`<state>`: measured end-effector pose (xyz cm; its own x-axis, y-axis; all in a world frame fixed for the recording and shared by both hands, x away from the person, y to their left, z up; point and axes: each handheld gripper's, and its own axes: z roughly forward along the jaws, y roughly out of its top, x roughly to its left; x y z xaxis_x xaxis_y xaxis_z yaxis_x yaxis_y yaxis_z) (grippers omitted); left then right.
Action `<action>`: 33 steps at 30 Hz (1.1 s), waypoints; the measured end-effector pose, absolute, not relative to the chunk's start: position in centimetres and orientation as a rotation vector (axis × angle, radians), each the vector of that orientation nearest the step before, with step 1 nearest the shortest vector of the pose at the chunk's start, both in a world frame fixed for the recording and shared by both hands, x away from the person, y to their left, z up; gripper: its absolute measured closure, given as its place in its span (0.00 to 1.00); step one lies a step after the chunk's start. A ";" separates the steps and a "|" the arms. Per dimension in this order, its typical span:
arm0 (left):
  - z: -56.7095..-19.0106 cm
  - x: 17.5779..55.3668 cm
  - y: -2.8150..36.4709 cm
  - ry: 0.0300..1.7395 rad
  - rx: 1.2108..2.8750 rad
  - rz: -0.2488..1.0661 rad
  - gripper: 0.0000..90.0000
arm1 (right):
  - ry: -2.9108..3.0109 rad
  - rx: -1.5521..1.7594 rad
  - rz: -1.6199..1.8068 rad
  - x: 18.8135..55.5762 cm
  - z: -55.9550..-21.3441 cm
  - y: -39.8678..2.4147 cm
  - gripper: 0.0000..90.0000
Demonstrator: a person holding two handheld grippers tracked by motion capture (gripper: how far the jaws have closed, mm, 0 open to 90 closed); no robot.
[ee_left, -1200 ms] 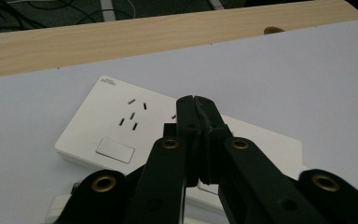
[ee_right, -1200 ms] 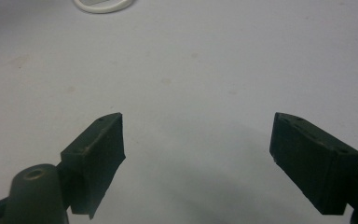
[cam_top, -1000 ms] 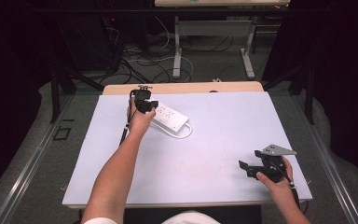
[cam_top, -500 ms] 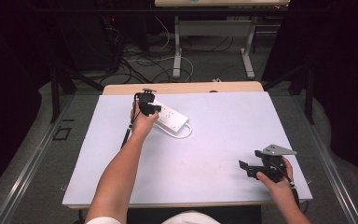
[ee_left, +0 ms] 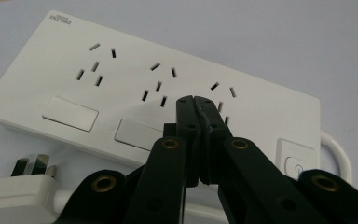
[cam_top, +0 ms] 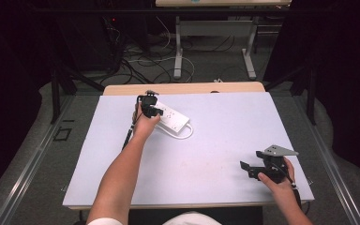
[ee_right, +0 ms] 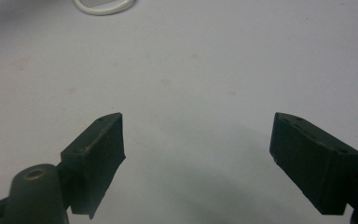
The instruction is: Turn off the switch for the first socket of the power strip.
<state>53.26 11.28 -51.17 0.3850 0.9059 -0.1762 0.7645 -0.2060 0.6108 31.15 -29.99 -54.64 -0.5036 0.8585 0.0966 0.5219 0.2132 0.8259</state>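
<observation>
Power strip [ee_left: 135, 88] at table's [cam_top: 225, 140] far left, plug [ee_left: 14, 189] beside it, unplugged. Left gripper [ee_left: 195, 100] pressed together, empty, tips over third socket/switch area. Right gripper [ee_right: 196, 154] spread, idle near front right. Work looks barely started; pressing or plugging left.

White power strip [ee_left: 135, 88] — black jaws (pale table [cam_top: 225, 140]).

Left tongs [cam_top: 155, 111] farther over power strip [cam_top: 174, 120]
</observation>
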 end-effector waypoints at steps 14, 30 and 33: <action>-51.9 53.3 11.2 1.448 2.059 0.270 1.00 | 2.114 1.280 1.203 31.2 -54.6 -30.0 0.19; -52.1 53.1 11.1 1.449 2.043 0.252 1.00 | 2.116 1.280 1.204 31.2 -54.6 -30.0 0.19; -52.1 53.2 11.2 1.446 2.048 0.256 1.00 | 2.115 1.278 1.204 31.2 -54.6 -30.0 0.19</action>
